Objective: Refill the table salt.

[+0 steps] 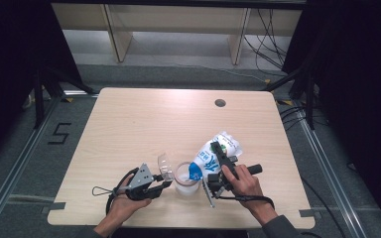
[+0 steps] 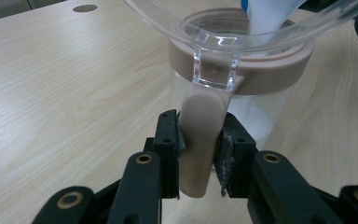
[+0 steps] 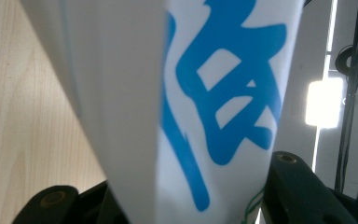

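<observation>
A clear jar [image 1: 186, 182] with a pinkish rim [image 2: 279, 70] stands near the table's front edge. Its clear hinged lid [image 1: 164, 163] is swung open toward the left. My left gripper [image 1: 166, 184] comes in from the left, and in the left gripper view it [image 2: 198, 135] is shut on the rim's beige tab [image 2: 198, 112]. A white bag with blue print [image 1: 204, 161] is tilted with its low end over the jar's mouth. My right gripper [image 1: 218, 153] is shut across this bag [image 3: 205, 93], with one jaw on each side. White contents show through the jar wall [image 2: 265, 121].
The light wooden table [image 1: 144, 124] has a round cable hole [image 1: 220, 103] at the back right. A thin grey rod [image 1: 209, 193] lies by the right hand. Dark floor, rails and cables surround the table.
</observation>
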A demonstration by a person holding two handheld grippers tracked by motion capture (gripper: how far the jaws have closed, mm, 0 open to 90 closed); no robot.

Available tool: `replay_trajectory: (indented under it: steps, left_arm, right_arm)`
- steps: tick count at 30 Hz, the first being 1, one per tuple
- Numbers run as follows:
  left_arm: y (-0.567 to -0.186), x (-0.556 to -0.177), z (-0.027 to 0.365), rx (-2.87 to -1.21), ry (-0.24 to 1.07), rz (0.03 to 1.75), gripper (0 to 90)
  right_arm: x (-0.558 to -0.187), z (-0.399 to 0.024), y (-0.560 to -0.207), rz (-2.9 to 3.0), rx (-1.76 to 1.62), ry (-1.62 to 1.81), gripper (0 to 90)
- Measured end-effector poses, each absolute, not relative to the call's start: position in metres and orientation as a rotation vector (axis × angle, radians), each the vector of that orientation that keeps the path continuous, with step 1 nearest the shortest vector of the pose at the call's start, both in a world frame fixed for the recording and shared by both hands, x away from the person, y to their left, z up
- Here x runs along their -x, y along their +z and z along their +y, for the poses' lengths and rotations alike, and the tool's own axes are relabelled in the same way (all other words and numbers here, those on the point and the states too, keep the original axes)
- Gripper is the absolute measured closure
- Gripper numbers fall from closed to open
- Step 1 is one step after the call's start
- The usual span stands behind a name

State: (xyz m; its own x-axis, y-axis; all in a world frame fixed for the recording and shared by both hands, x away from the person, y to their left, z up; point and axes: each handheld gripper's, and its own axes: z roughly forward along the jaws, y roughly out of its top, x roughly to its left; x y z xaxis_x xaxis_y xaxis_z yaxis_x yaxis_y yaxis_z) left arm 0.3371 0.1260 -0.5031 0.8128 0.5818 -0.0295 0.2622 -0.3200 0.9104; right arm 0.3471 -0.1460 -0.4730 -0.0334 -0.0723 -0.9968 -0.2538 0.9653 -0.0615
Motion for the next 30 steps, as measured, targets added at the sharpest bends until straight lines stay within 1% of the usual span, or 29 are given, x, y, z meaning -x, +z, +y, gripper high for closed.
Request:
replay_trajectory:
  steps: [30]
  left_arm:
    - [-0.5028, -0.337, 0.1261, -1.913, 0.37, 0.634, 71.7]
  right_arm:
    - [-0.3471, -0.1461, -0.473, 1.61, 0.246, 0.161, 65.5]
